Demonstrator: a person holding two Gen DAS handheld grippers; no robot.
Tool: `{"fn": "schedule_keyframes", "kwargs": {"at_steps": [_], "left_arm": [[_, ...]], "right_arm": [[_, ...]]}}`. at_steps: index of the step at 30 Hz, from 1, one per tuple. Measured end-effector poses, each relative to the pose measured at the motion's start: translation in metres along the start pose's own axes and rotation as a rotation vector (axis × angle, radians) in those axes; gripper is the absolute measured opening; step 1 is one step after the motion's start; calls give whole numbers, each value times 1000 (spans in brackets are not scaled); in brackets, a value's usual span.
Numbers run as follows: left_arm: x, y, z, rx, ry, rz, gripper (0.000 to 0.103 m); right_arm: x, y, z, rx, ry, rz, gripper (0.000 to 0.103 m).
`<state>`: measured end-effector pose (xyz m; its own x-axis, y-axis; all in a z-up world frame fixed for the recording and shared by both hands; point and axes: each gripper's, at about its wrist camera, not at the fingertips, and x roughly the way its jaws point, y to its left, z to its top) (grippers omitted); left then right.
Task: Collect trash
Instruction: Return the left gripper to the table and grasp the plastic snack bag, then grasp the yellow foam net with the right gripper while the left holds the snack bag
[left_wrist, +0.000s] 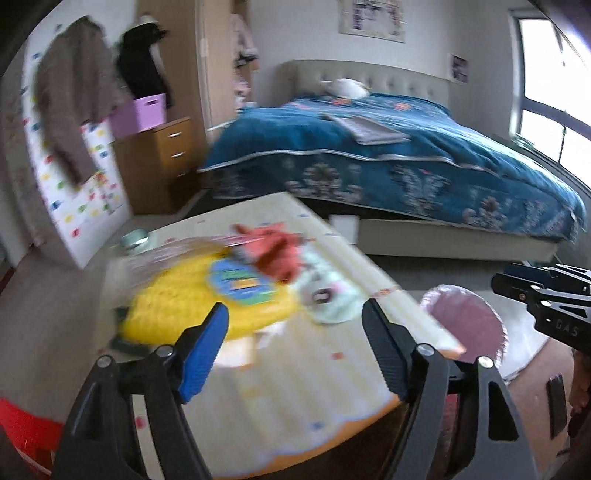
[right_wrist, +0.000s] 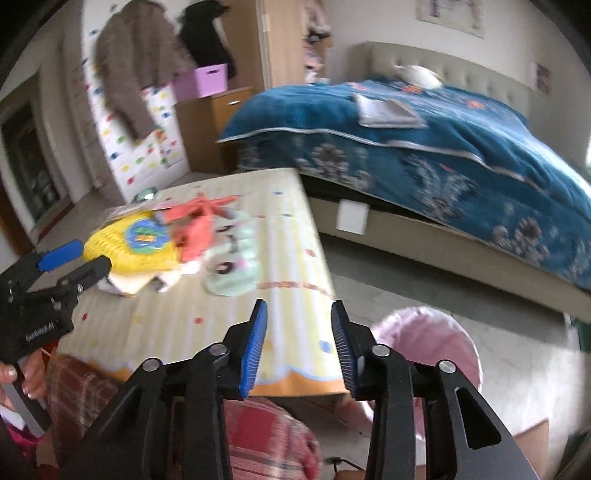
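Left tongs (left_wrist: 295, 354): open, empty, near surface edge.
Right tongs (right_wrist: 299, 343): open, empty.
Pink bin (right_wrist: 428, 343): beside surface (right_wrist: 207, 325).
Yellow wrapper (left_wrist: 177, 299): mid-surface, likely light, crinkly; pinch an edge.
Bed (left_wrist: 369, 155): beyond.

Tabletop (right_wrist: 280, 258): wrapper heap (right_wrist: 177, 243) crowds centre-left of frame. Lower centre lies bare. Pink bin (right_wrist: 424, 339), lower right, stands unobstructed.

Table (right_wrist: 288, 258): pale yellow stripes, coloured dots, orange scalloped edge. On it: yellow bag (right_wrist: 133, 247), blue label; coral wrapper (right_wrist: 195, 225); mint wrapper (right_wrist: 232, 266). Beside table: pink bin (right_wrist: 424, 343). Bedspread (right_wrist: 424, 140): blue, floral border.
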<state>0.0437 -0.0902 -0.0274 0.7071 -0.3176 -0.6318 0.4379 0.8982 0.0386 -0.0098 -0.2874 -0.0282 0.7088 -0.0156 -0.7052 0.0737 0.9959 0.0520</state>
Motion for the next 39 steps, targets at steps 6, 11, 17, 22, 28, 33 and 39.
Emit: {"fn": "schedule_keyframes", "kwargs": {"at_steps": [6,11,17,22,28,33,39], "left_arm": [[-5,68,1,-78,-17,121,76],[12,95,14,-58,-28,129,76],[53,104,24,6,12,111,76],[81,104,14,54,89,99,63],[90,115,7,16,125,64,36],[83,125,9,-44,113,54,23],[58,131,12,-108,56,46,18]], "right_arm": [[16,37,17,-59,2,42,43],[27,47,24,-65,11,53,43],[42,44,30,-60,27,48,43],[54,43,31,-60,43,59,43],[59,49,31,-73,49,83,43],[55,57,32,-89,36,98,43],[48,68,36,-105,16,109,50]]}}
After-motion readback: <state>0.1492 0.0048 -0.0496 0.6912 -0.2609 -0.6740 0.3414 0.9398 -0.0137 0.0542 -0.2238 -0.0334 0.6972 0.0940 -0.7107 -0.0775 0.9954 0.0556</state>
